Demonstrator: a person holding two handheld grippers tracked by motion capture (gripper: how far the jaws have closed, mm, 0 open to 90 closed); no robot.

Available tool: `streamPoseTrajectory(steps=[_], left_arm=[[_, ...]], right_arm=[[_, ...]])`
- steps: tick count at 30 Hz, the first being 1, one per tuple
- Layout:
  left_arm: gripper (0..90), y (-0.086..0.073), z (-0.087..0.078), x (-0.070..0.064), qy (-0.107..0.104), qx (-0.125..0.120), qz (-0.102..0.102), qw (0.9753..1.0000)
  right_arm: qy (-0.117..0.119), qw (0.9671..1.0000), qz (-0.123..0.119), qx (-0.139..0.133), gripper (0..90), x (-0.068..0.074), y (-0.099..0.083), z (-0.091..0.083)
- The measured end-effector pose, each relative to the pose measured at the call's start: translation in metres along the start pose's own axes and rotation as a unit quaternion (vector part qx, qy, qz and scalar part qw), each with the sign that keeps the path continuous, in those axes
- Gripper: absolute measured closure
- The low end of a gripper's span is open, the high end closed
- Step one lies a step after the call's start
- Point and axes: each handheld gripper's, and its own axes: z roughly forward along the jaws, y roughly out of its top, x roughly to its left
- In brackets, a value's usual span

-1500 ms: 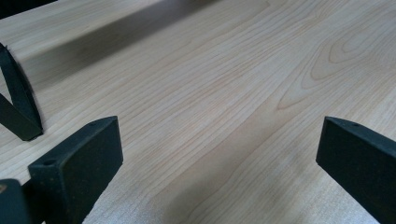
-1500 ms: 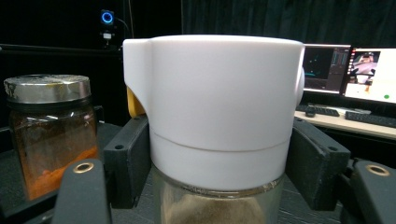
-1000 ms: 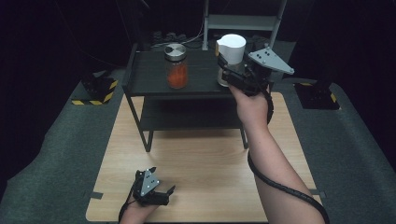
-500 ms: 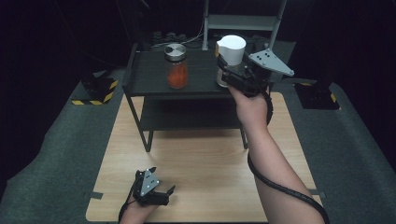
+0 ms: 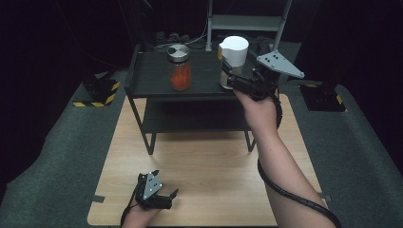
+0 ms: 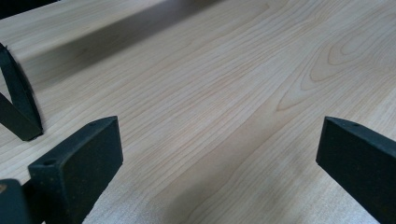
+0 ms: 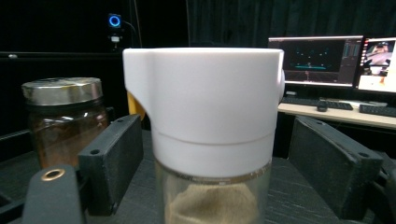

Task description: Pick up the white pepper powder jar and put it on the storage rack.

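At the upper right of the high view, on the black shelf [image 5: 199,90], the right gripper [image 5: 228,76] brackets the unlabelled white-lidded jar [image 5: 234,54] with jaws spread, apart from its sides, while the left gripper [image 5: 164,192] rests released at lower left.

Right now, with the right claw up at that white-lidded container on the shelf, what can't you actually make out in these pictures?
- White-lidded container: its base is cut off by the bottom edge of the right gripper view, and the right claw hides it in the high view.
- Whether the pads touch its glass: too close to tell.
- Jar: orange contents too small to identify.
- Lower shelf: too dark.
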Motion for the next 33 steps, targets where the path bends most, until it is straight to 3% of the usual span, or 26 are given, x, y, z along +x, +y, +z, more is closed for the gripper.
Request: streamPoseTrajectory(steps=[12,27,33], left_arm=[[0.8,0.0,0.0,-0.002,0.004,-0.001,0.001,1.0],[0.8,0.002,0.001,-0.001,0.005,0.004,-0.001,1.0],[0.8,0.001,0.001,-0.001,0.006,0.004,-0.005,1.0]], right_arm=[[0.021,0.9997,-0.01,0.003,0.2,-0.004,-0.007,-0.016],[0.027,0.999,-0.034,0.002,0.0,-0.006,-0.013,-0.047],[0.032,0.9988,-0.036,0.009,0.0,-0.007,-0.023,-0.057]])
